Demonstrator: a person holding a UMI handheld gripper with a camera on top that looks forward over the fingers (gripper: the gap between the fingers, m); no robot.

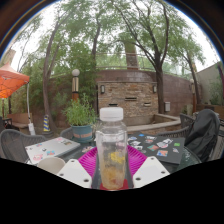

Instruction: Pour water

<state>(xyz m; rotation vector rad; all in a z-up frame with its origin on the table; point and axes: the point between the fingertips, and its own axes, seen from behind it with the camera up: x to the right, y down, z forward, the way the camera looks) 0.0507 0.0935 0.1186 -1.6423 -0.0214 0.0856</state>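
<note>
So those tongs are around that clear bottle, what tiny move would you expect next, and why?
Probably a tilt toward a cup. The clear plastic bottle with a white cap stands upright between the tongs, magenta pads close at both sides, so it looks gripped. It holds yellowish liquid low down, but the cap seems on, so pouring may first need it removed. I cannot pick out a cup for certain.

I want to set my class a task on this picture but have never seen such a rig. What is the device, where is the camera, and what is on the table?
A person carries a hand-held two-finger gripper; the camera rides on it and looks forward along the fingers. Its pink pads press on a clear plastic bottle with a white cap, holding some yellowish liquid. Beyond lies an outdoor patio table with papers and small items, too small to name. A dark chair stands beside it, and behind it stand a brick wall and trees.
</note>
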